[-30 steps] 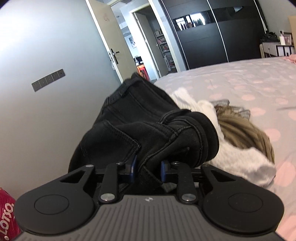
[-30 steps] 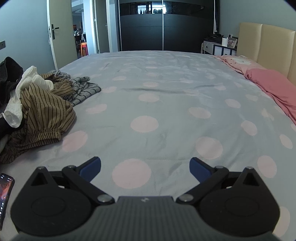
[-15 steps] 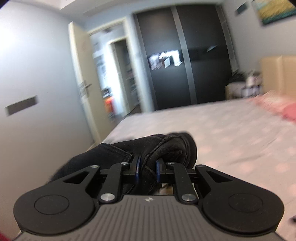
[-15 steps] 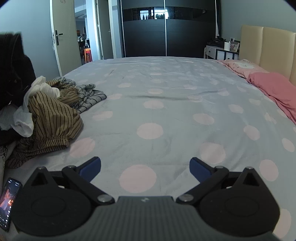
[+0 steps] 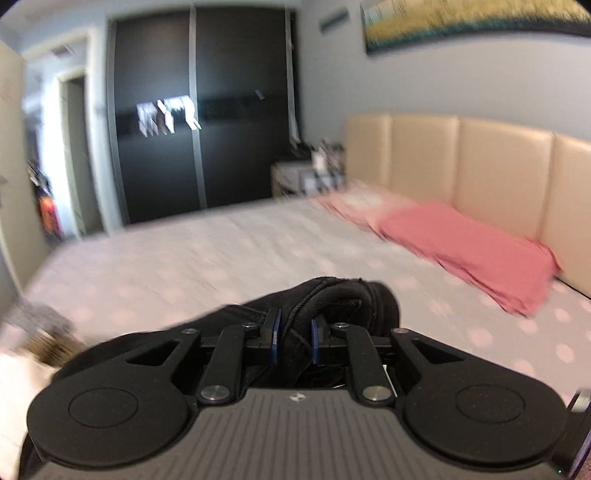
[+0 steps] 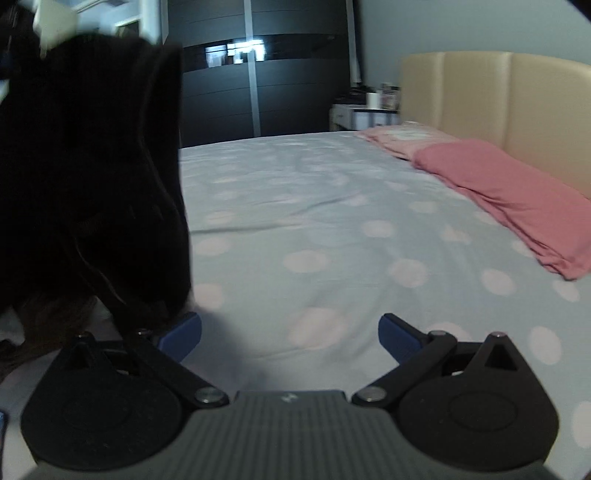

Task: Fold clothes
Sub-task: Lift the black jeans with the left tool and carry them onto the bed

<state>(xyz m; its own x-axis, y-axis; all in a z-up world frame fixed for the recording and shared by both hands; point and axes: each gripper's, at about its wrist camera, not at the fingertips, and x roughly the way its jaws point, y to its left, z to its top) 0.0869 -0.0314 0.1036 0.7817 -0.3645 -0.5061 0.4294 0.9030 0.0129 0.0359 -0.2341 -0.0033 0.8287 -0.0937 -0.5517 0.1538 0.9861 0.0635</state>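
While the left gripper (image 5: 293, 341) clenches bunched black jeans (image 5: 332, 299), heavy and limp, the right gripper (image 6: 290, 334) gapes empty; best gripped at the waistband.

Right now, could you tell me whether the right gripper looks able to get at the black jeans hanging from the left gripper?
Probably yes. The right gripper is open, and the black jeans hang just beside its left finger, with nothing between them.

- A black sliding wardrobe (image 5: 199, 147) is seen along the far wall.
- A beige padded headboard (image 6: 498, 107) is set against a grey wall (image 5: 424, 85).
- A cluttered bedside table (image 6: 364, 112) stands between them.
- A painting (image 5: 461, 26) is hung above.
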